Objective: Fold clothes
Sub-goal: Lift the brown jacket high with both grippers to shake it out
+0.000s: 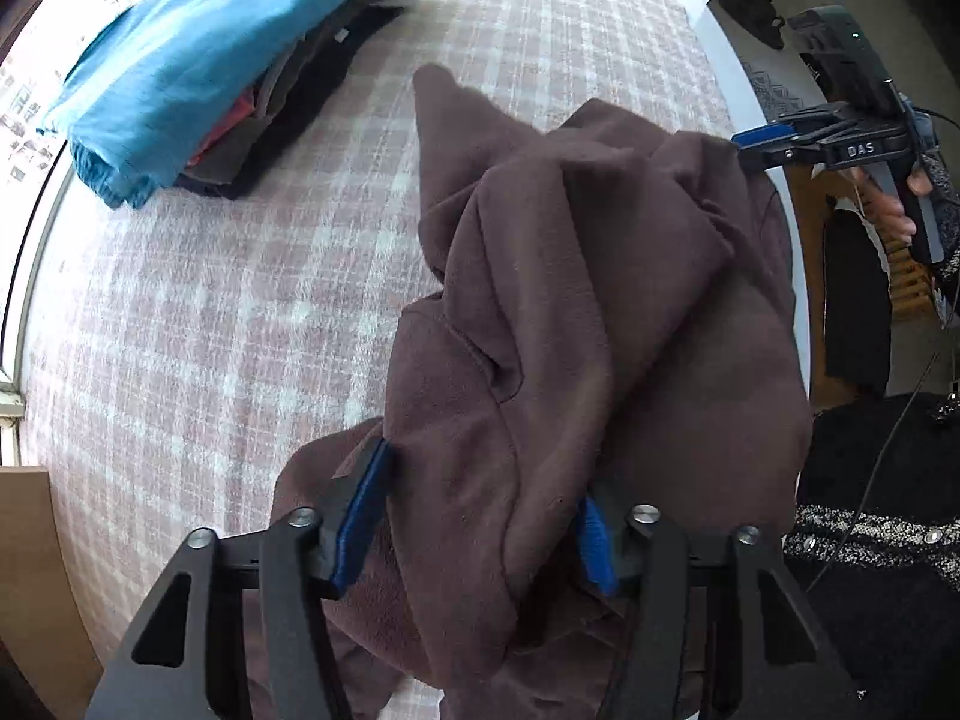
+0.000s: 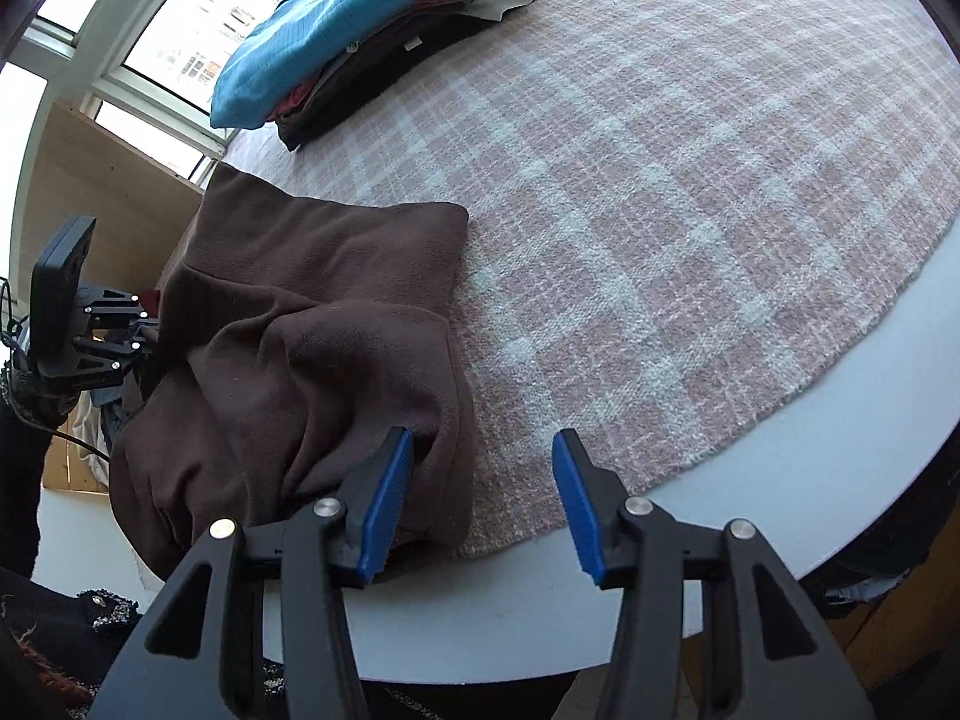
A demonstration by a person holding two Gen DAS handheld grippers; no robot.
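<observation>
A crumpled brown fleece garment (image 1: pixel 570 330) lies bunched at the near edge of a round table. My left gripper (image 1: pixel 480 480) is open, and a thick fold of the fleece fills the gap between its blue pads. My right gripper (image 2: pixel 482 438) is also open. Its left pad touches the garment's (image 2: pixel 312 324) near corner, and only plaid cloth and table rim show between its fingers. In the left wrist view the right gripper (image 1: pixel 750 147) sits at the garment's far right edge. The left gripper (image 2: pixel 144 330) is partly hidden behind the fleece in the right wrist view.
A pink and white plaid cloth (image 2: pixel 660 210) covers the table, with a white rim (image 2: pixel 720 480) at its edge. A stack of folded clothes (image 2: pixel 360 18), blue on top, sits at the far side. A window (image 2: pixel 180 30) and wooden furniture (image 2: pixel 102 180) stand behind.
</observation>
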